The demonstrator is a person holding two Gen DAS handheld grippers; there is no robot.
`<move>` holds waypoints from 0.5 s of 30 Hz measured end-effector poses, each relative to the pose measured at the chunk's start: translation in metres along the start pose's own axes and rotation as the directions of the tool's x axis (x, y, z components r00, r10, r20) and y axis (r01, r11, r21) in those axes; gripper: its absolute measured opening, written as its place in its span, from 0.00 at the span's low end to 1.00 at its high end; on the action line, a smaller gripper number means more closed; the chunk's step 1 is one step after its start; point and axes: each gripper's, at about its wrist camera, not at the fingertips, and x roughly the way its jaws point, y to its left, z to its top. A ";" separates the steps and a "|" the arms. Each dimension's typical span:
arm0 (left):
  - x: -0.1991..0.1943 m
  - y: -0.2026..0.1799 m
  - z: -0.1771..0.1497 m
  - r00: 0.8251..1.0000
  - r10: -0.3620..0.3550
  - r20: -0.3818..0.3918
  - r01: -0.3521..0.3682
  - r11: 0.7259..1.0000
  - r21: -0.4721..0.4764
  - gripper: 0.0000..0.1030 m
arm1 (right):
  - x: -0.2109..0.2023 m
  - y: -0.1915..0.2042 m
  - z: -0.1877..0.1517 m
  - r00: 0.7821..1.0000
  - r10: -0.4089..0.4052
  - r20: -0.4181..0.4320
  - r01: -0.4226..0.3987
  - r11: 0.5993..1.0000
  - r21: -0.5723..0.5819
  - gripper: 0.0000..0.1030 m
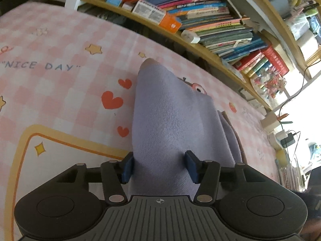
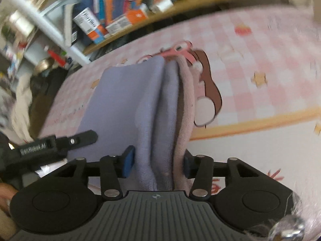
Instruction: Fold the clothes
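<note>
A lavender fleece garment (image 1: 166, 108) rises off the pink checked bed sheet (image 1: 60, 40) in a ridge and runs up between the blue pads of my left gripper (image 1: 159, 165), which is shut on a thick bunch of it. In the right wrist view the same garment (image 2: 124, 96) shows lavender folds and a dusty-pink layer on its right side. My right gripper (image 2: 157, 163) is shut on those bunched layers; its right pad is partly hidden by the pink layer. A black finger of the left gripper (image 2: 80, 138) lies over the garment's left edge.
A wooden shelf (image 1: 200, 52) packed with books runs along the bed's far side. Cables and chargers (image 1: 286, 138) sit at the right end. The sheet carries cartoon prints, hearts and stars. White shelving with clutter (image 2: 40, 30) stands at the far left. A hand shows at the lower left edge (image 2: 4, 194).
</note>
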 end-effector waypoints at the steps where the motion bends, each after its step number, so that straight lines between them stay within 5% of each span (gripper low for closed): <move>1: 0.002 0.001 0.000 1.000 -0.008 -0.005 0.008 1.000 -0.005 0.57 | 0.002 -0.005 0.001 1.000 0.018 -0.012 -0.018 0.999 0.034 0.52; 8: 0.015 0.009 0.000 0.997 -0.070 -0.015 0.068 0.995 -0.074 0.62 | 0.014 -0.011 0.008 0.996 0.081 -0.041 -0.078 0.995 0.070 0.53; 15: 0.008 -0.006 -0.003 0.999 -0.034 0.019 0.034 0.999 -0.032 0.44 | 0.013 0.002 0.012 0.998 0.067 -0.020 -0.068 0.996 -0.059 0.32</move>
